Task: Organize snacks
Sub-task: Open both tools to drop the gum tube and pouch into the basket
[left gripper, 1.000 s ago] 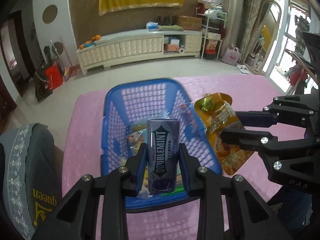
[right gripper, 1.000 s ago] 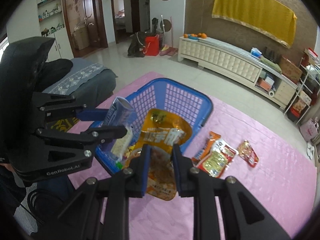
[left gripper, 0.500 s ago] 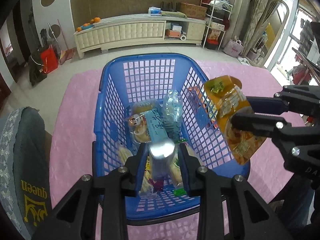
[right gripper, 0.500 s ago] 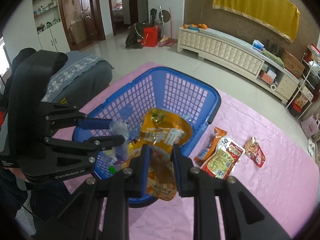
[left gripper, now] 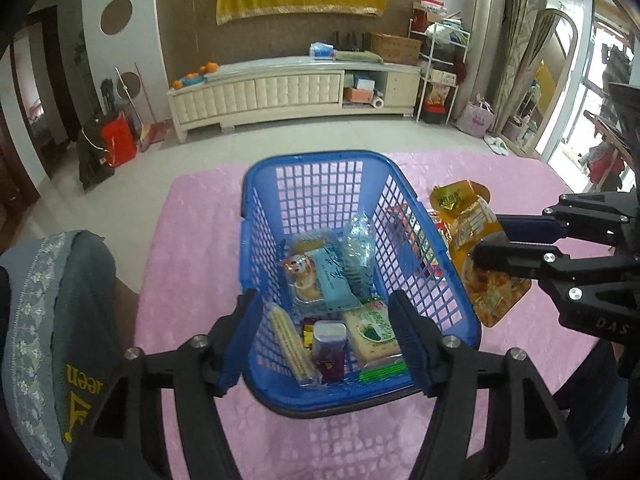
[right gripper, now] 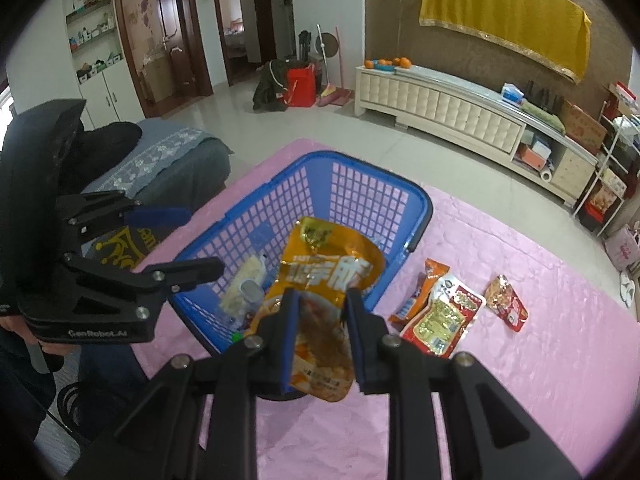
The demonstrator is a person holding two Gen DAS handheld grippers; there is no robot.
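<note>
your left tongs (left gripper: 326,332) hang with fingers spread wide and nothing between them, just above the near end of the blue basket (left gripper: 256,240). directly below the gap, a doublemint gum canister (left gripper: 329,346) stands upright among the packets in the basket, with a wafer pack (left gripper: 289,346) to its left, a green-labelled pack (left gripper: 374,330) to its right and a light-blue bar (left gripper: 332,280) farther ahead. your right tongs (right gripper: 320,320) are clamped on an orange snack pouch (right gripper: 328,268), held upright over the basket's right rim. to the right of those tongs, three packets lie on the pink counter (right gripper: 540,360): an orange stick pack (right gripper: 420,292), a red-and-white pouch (right gripper: 442,316) touching it, and a small red pouch (right gripper: 506,302) a little apart.
</note>
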